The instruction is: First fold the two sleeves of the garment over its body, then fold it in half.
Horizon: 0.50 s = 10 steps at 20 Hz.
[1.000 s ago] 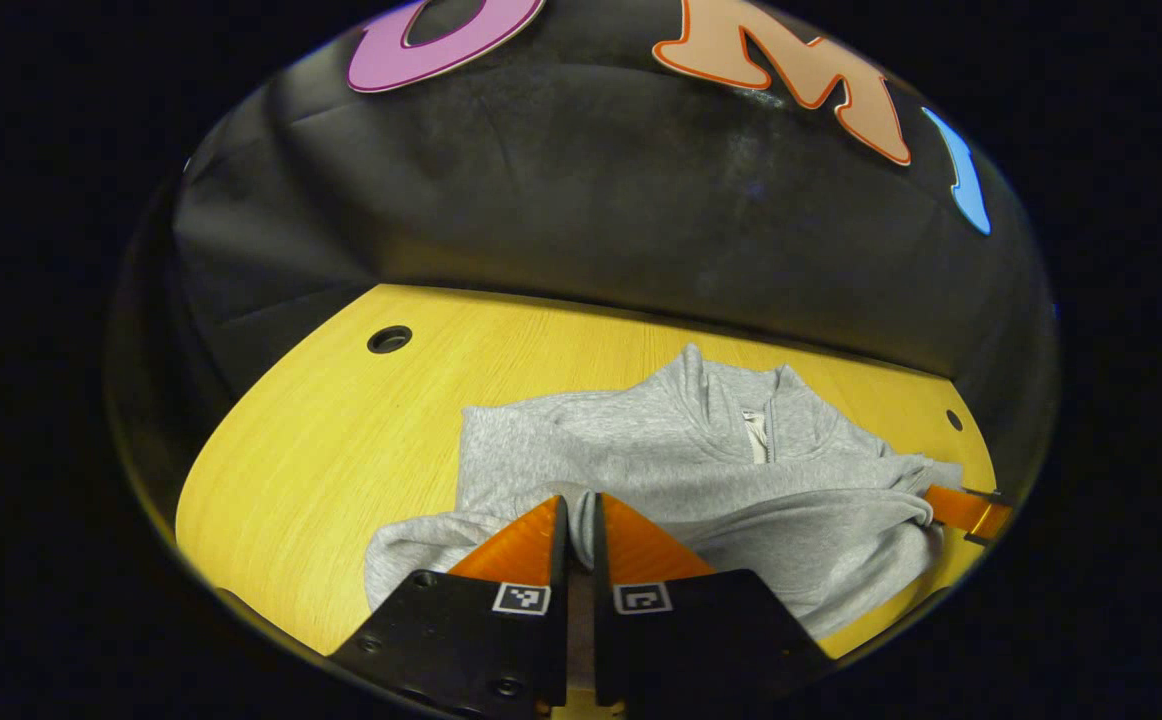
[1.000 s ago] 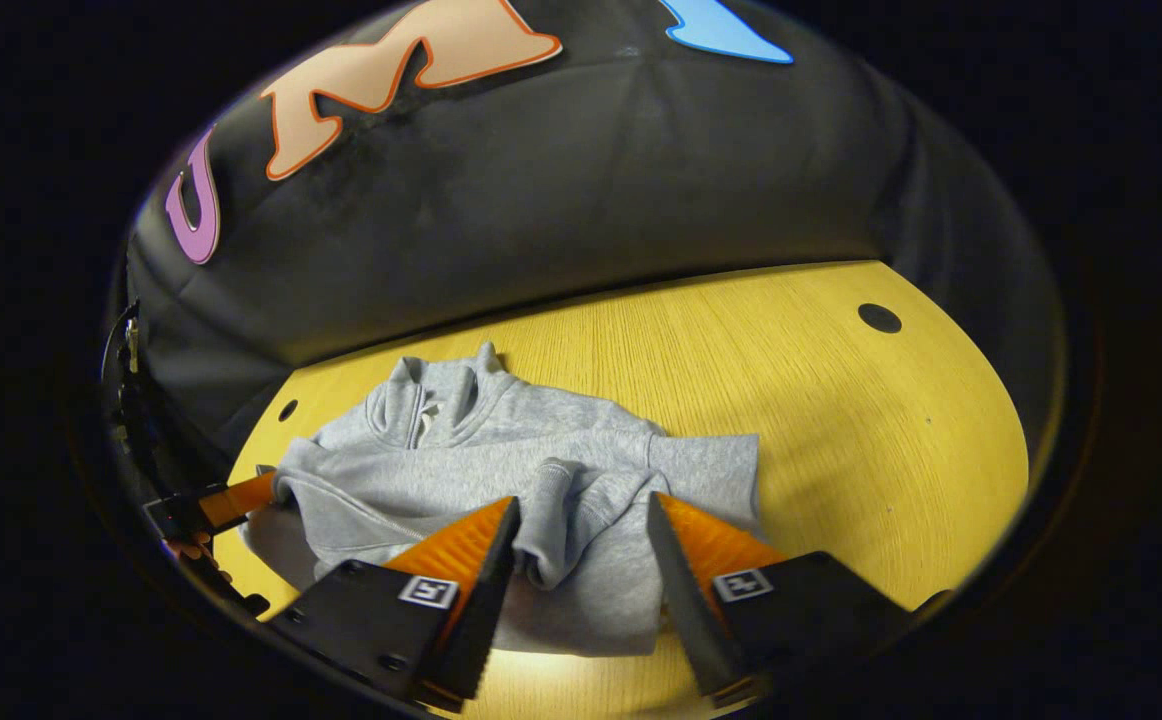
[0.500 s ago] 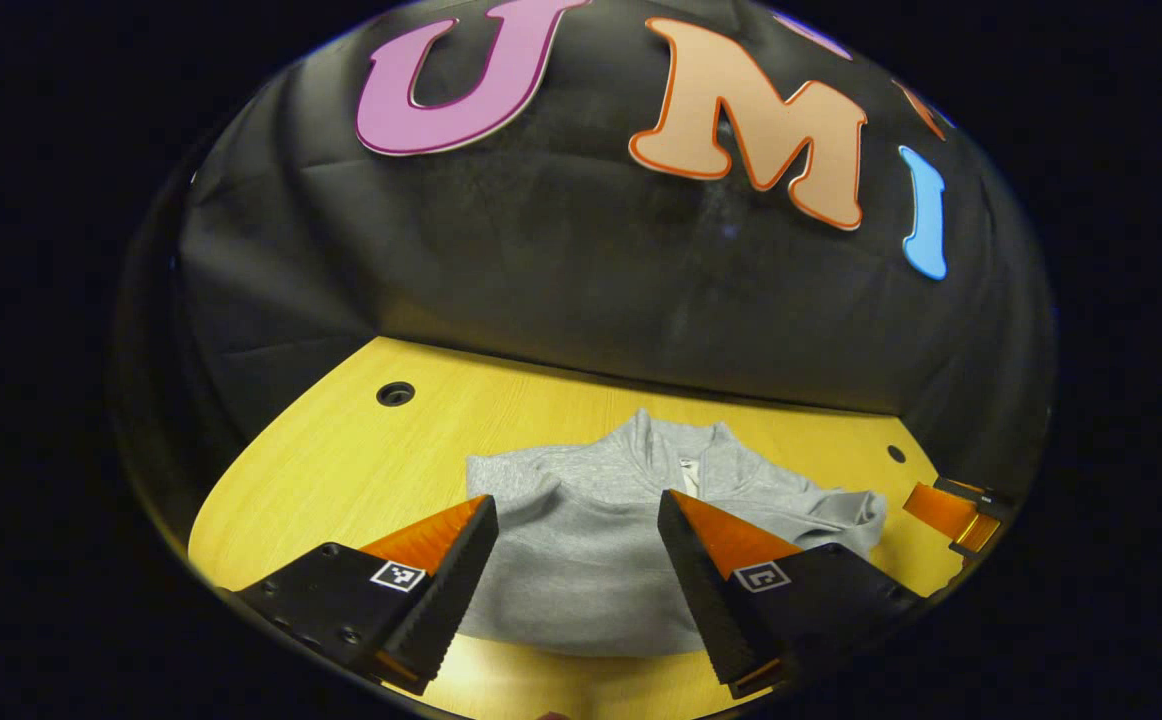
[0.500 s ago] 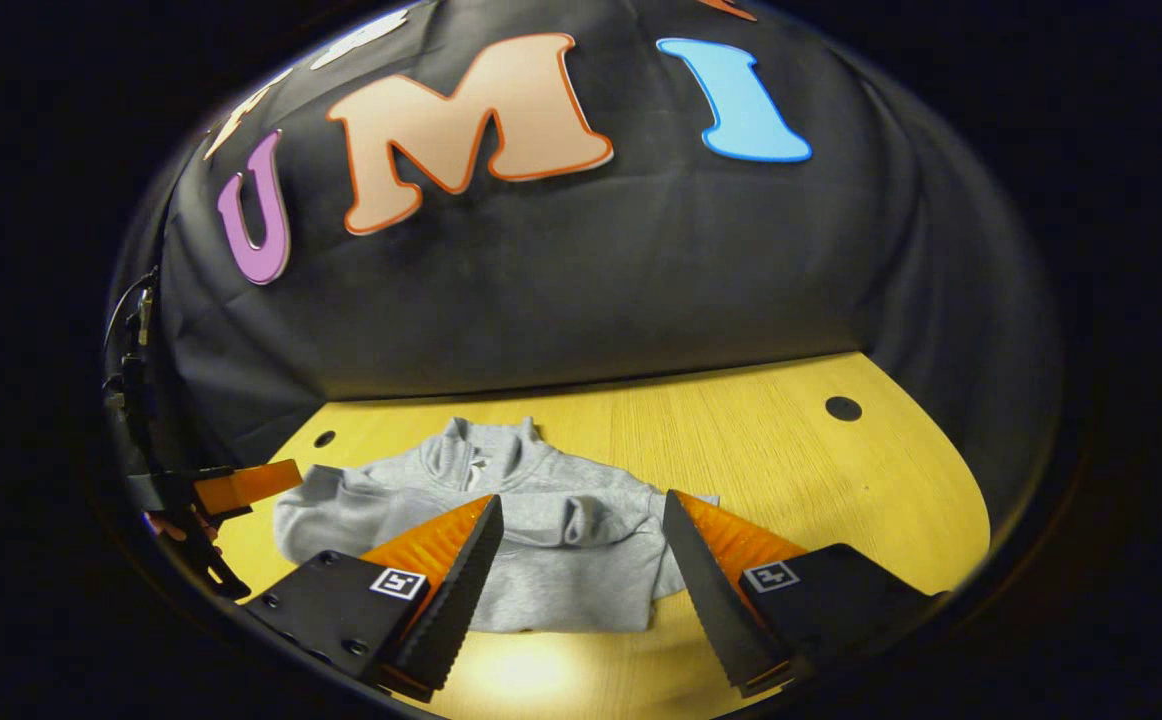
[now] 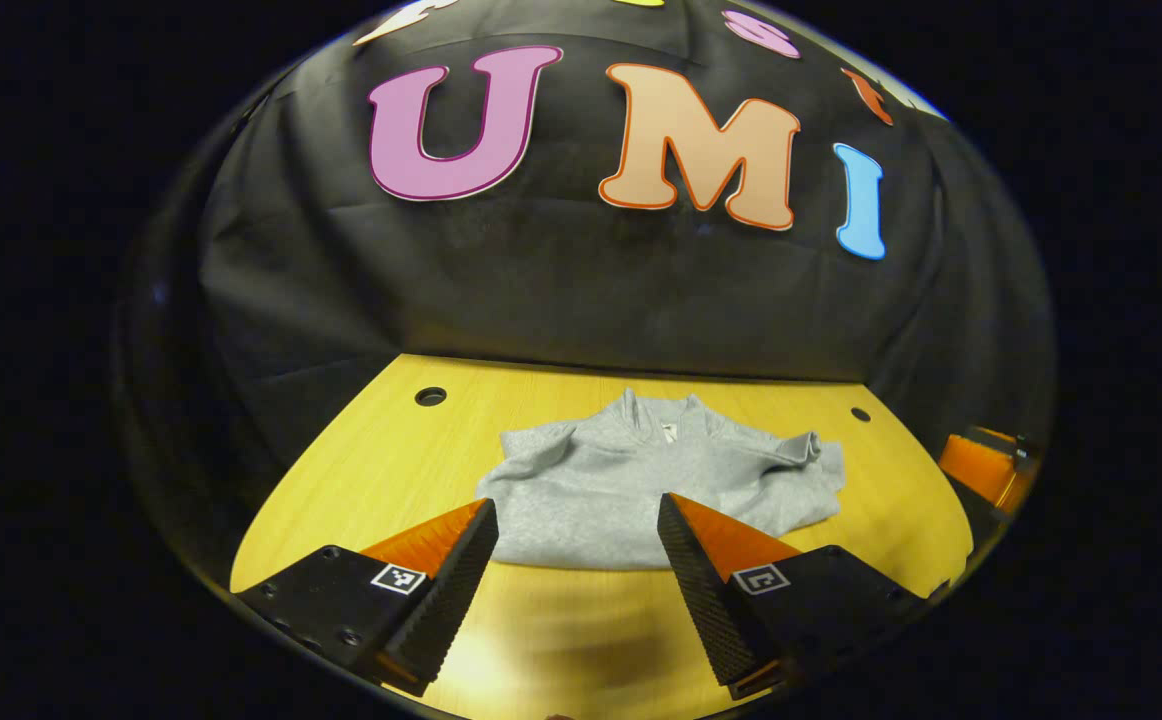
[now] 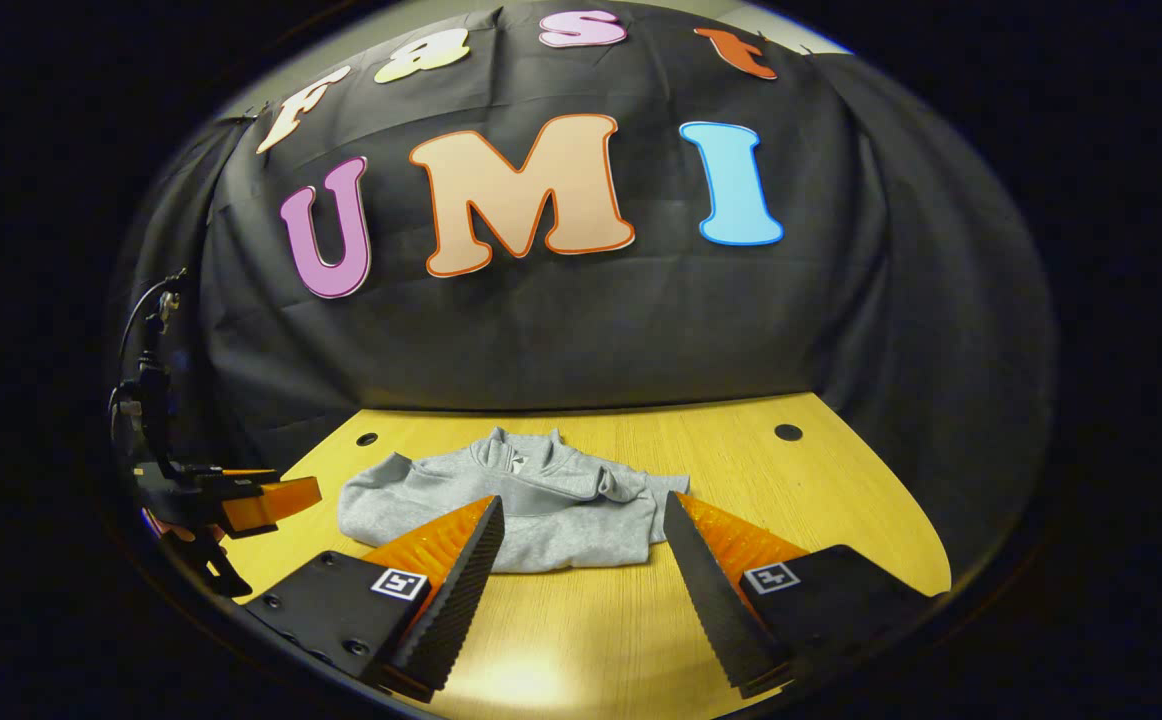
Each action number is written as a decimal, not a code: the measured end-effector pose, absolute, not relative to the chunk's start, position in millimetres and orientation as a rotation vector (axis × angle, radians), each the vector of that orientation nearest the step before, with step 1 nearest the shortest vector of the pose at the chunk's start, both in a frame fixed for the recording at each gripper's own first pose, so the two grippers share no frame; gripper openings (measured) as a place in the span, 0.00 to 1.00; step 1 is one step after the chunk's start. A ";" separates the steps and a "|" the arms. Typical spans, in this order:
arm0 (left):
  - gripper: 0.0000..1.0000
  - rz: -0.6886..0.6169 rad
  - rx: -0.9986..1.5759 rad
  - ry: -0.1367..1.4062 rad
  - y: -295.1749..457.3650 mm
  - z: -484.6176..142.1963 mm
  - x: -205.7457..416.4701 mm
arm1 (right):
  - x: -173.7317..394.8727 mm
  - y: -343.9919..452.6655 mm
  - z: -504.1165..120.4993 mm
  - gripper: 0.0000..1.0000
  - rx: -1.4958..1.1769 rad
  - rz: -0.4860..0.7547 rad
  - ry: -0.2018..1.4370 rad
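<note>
Centrally on the yellow wooden table (image 5: pixel 361 470) lies the grey garment (image 5: pixel 631 490), a zip-neck sweatshirt, flat in a compact folded bundle with its collar (image 5: pixel 663 415) toward the black cloth wall (image 5: pixel 561 290). In the left gripper view one bunched sleeve cuff (image 5: pixel 803 447) rests on top near the bundle's right edge; in the right gripper view the same garment (image 6: pixel 531 505) shows a rumpled fold of cloth on its right half, lower hem nearest the camera. Left gripper (image 5: pixel 576 515): fingers spread wide apart, nothing between them, held back from the garment over bare table, its tips framing the near hem without touching it. Right gripper (image 6: pixel 581 510): fingers likewise spread wide, holding nothing, also clear of the cloth, near hem visible in the gap. Seen from the right gripper view, the left gripper (image 6: pixel 276 500) sits off to the left of the garment, apart from it. Seen from the left gripper view, the right gripper (image 5: pixel 986 465) sits at the far right edge, apart from the garment. Two round holes (image 5: pixel 430 396) mark the table near its back corners.
</note>
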<state>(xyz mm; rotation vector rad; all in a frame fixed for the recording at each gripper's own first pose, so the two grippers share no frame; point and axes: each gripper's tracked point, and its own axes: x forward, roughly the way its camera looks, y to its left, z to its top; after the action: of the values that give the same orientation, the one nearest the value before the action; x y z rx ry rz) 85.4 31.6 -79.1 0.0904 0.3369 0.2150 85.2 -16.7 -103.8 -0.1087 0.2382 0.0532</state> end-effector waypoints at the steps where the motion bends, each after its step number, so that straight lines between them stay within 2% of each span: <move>1: 0.95 0.197 0.097 0.343 28.3 -80.5 73.9 | 73.9 -20.6 -105.5 0.95 -0.099 0.035 0.241; 2: 0.95 0.185 0.105 0.352 25.9 -83.7 64.3 | 66.7 -20.4 -107.7 0.98 -0.092 0.023 0.245; 4: 0.95 0.167 0.125 0.381 24.9 -92.3 47.6 | 51.1 -26.0 -111.5 0.96 -0.074 -0.002 0.255; 6: 0.95 0.147 0.139 0.405 22.9 -100.2 37.1 | 38.3 -25.5 -115.1 0.99 -0.056 -0.015 0.252; 10: 0.95 0.113 0.159 0.448 14.9 -110.3 28.3 | 24.5 -20.9 -117.4 0.98 -0.057 -0.026 0.247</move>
<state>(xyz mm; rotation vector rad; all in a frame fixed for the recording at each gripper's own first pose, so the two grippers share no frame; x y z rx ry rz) 28.3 14.9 -110.3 0.1589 0.4476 0.1129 24.5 -20.9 -117.4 -0.0575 0.2468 -0.0258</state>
